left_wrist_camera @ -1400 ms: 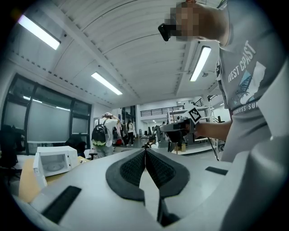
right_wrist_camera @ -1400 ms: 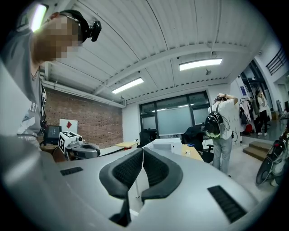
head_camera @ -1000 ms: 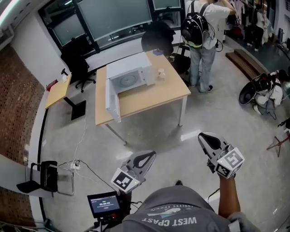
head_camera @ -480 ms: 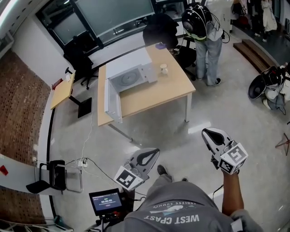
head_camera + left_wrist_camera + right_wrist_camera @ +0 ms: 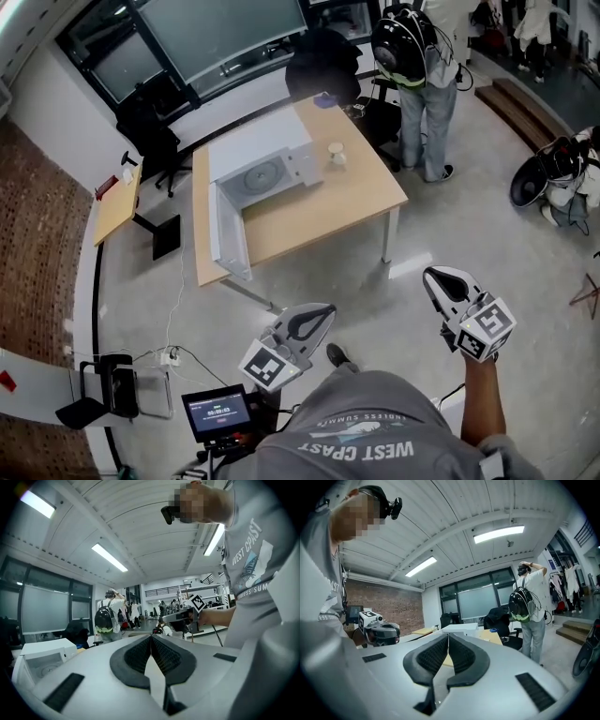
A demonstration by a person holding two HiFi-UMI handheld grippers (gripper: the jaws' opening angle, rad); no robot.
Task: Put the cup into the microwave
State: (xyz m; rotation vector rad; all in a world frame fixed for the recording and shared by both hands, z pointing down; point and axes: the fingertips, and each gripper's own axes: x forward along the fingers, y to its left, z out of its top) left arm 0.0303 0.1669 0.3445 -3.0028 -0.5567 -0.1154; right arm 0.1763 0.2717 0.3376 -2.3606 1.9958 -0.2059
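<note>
**A:** Bench, microwave?
**B:** The microwave stands on the bench's left half, with its door swung open.
**A:** Hands?
**B:** Both are held level, aimed at the bench and well short of it. Left claw and right claw both have their jaws together, holding nothing.
**A:** Cup?
**B:** It is upright on the bench, just right of the microwave.

1 cup, 1 microwave, 2 tables, 2 grippers, perhaps 2 office chairs
</note>
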